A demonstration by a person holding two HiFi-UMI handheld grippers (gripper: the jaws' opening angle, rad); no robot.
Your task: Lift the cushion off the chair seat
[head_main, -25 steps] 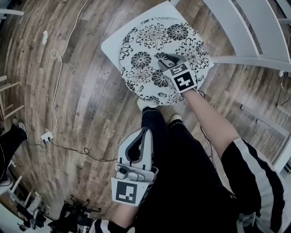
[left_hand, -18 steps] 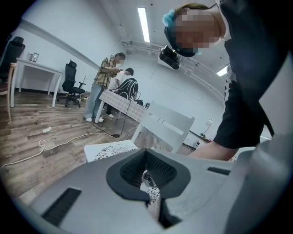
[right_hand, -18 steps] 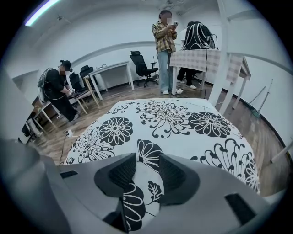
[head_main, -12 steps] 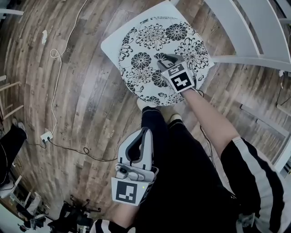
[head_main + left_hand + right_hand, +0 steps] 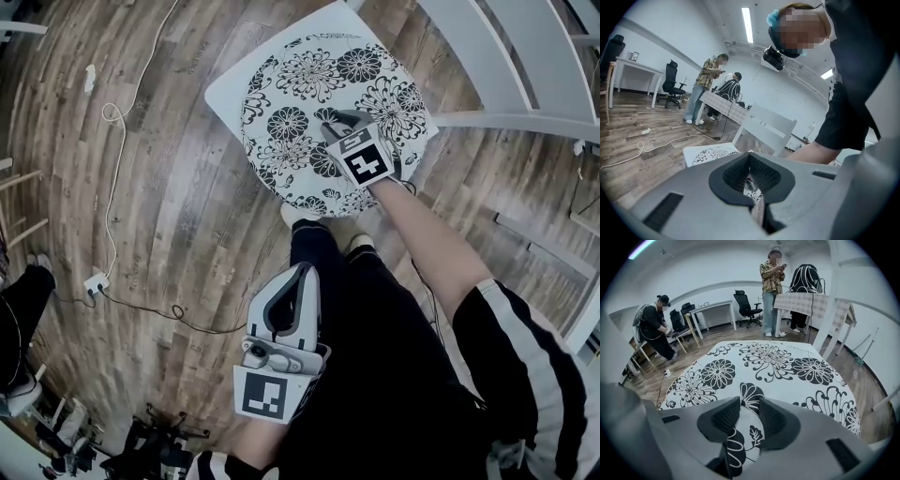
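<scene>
Right gripper (image 5: 343, 120) (image 5: 748, 414) pinching cushion; left gripper (image 5: 302, 272) (image 5: 750, 157) pressed together, empty.
My right jaws nip a raised fold of the floral cushion (image 5: 305, 80) (image 5: 773, 362), which covers the white chair seat (image 5: 223, 92) except one corner. The left gripper hangs by my leg, well apart. The chair back (image 5: 506, 56) is cut off at the frame edge.

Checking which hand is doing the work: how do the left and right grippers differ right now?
The right gripper is clamped on a fold of the flowered cushion; the left gripper is shut on nothing. The right reaches out over the chair seat; the left hangs back beside the person's leg. Both have their jaws closed.
</scene>
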